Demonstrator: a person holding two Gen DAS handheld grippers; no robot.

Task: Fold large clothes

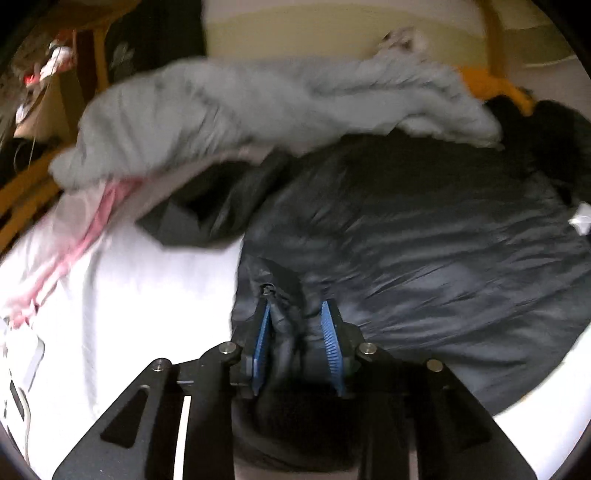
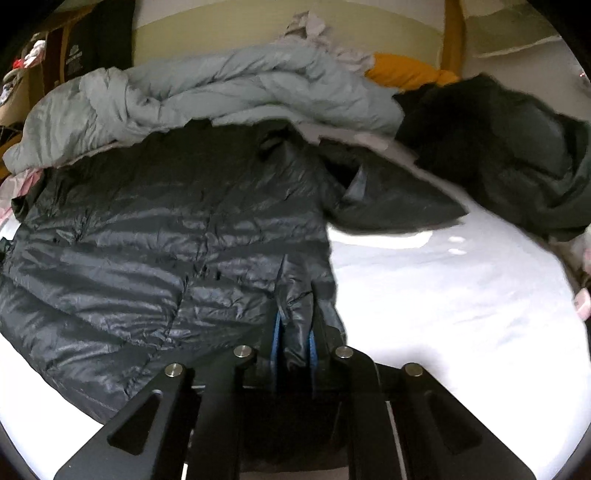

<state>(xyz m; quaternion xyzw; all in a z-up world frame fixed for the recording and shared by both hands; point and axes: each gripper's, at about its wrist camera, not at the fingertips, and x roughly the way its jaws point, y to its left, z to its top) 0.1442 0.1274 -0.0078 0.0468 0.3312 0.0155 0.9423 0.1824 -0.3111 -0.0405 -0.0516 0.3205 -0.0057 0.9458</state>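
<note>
— What are you working on?
— A dark puffer jacket (image 2: 155, 236), shiny and quilted in crosswise bands, spread flat across my white sheet (image 2: 443, 288).
— Is it lying straight?
— Mostly. Its hem faces me, with a bunched fold at each near corner. One sleeve (image 2: 388, 206) sticks out sideways at the far right, a little crumpled.
— And the far end?
— The collar end lies just under a pale grey quilted garment (image 1: 258, 99).

Shiny black quilted jacket (image 2: 155, 236), pale grey coat (image 2: 207, 92), white sheet (image 2: 461, 295).

Pale wall (image 2: 258, 26), white bed (image 2: 443, 295)
</note>
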